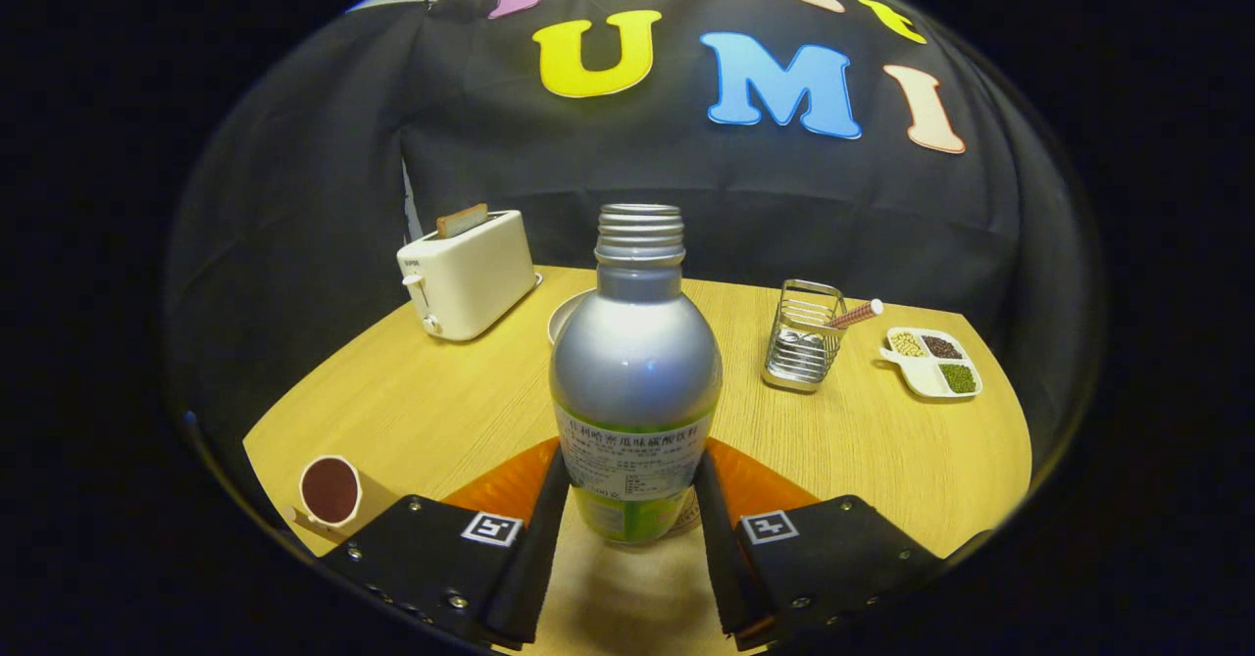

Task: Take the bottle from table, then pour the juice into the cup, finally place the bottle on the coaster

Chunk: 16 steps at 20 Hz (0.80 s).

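Between the fingers (627,519): bottle (635,372), upright, clamped both sides | cup (329,491) left

I note the bottle (635,362): matt silvery metal, glossy paper label. The desk (441,411) looks like pale wood grain, smooth. Toaster (471,278): glossy plastic. Wire rack (804,337): shiny metal. Wall cloth, matt.

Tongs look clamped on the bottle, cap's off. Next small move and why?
Probably a short straight lift. The tongs press the bottle from both sides at its label, and it stands upright with an open neck, so keep it vertical to avoid spilling. Then swing toward the cup, which sits just beside the left finger, before tilting. An orange coaster shows behind the bottle's base.
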### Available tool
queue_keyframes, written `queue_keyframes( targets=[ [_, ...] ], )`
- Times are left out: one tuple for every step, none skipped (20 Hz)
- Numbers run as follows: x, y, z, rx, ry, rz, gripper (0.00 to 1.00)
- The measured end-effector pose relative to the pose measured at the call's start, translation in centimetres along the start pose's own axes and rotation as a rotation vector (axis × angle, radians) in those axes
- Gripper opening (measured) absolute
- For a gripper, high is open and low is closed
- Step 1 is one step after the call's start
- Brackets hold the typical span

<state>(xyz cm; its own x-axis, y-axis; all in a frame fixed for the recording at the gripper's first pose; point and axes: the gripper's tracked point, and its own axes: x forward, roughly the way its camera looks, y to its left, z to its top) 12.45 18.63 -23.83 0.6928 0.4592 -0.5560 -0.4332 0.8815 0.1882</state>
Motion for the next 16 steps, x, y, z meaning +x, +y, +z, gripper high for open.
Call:
queue_keyframes(
  targets=[
    [0.4,-0.3,0.1,0.003,-0.004,-0.007,0.67],
    [0.8,-0.6,0.0,0.003,-0.003,-0.010,0.66],
    [1.2,-0.8,-0.2,-0.002,0.002,-0.016,0.66],
    [1.5,-0.9,-0.4,-0.010,0.007,-0.018,0.67],
    [1.8,-1.1,-0.6,-0.018,0.008,-0.023,0.67],
    [2.2,-1.2,-0.8,-0.027,0.007,-0.026,0.67],
    [2.3,-1.2,-0.9,-0.032,0.004,-0.026,0.67],
    [2.5,-1.1,-0.8,-0.034,-0.005,-0.021,0.67],
    [2.7,-1.0,-0.8,-0.038,-0.014,-0.023,0.67],
    [2.9,-1.0,-0.6,-0.043,-0.021,-0.023,0.67],
    [3.1,-1.0,-0.8,-0.045,-0.021,-0.024,0.67],
    [3.1,-1.1,-1.1,-0.047,-0.017,-0.026,0.68],
    [3.3,-1.1,-1.2,-0.048,-0.016,-0.028,0.68],
    [3.3,-1.2,-1.6,-0.050,-0.011,-0.030,0.68],
    [3.4,-1.3,-1.8,-0.051,-0.010,-0.030,0.70],
    [3.4,-1.3,-2.0,-0.052,-0.007,-0.032,0.70]
  ],
)
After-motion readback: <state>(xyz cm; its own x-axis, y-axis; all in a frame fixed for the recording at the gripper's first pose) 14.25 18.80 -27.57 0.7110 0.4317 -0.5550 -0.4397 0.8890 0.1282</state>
